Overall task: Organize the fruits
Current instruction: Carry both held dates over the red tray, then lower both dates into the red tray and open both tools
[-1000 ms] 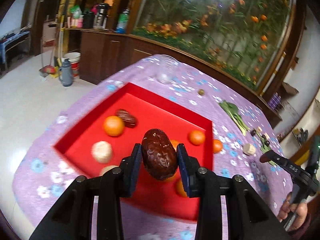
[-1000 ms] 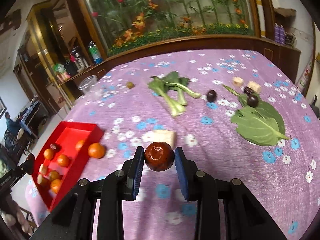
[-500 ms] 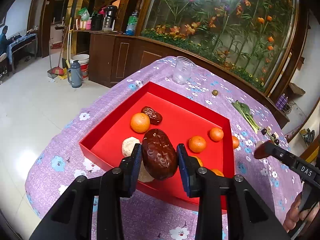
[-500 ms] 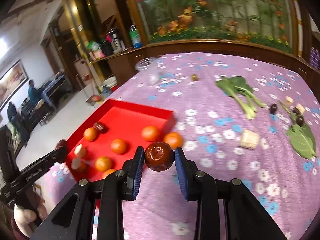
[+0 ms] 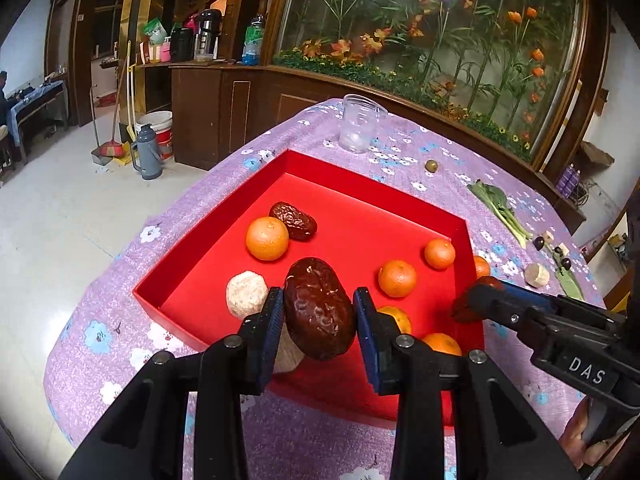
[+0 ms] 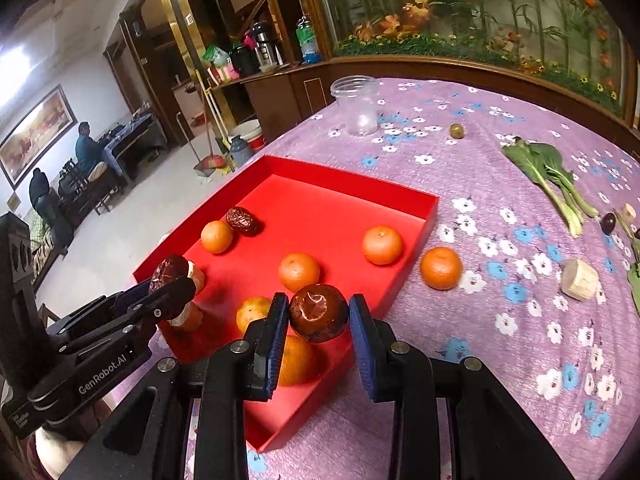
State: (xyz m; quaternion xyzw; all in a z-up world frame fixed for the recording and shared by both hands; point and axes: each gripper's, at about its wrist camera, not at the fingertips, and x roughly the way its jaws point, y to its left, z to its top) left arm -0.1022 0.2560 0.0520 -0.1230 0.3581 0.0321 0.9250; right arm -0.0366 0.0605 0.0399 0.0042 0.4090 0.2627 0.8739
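Fruits: red tray (image 5: pixel 420 216) sitting mid-frame, holding several oranges (image 5: pixel 267 238); left gripper (image 5: pixel 318 318) clamping a wrinkled date (image 5: pixel 319 312) lower centre; right gripper (image 6: pixel 319 316) clamping a smaller, possibly similar, brown fruit (image 6: pixel 318 312).

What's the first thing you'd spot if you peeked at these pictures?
A bright red tray sits on the purple flowered tablecloth, with little oranges scattered inside. Over it, the left gripper and right gripper each pinch a wrinkly brown date.
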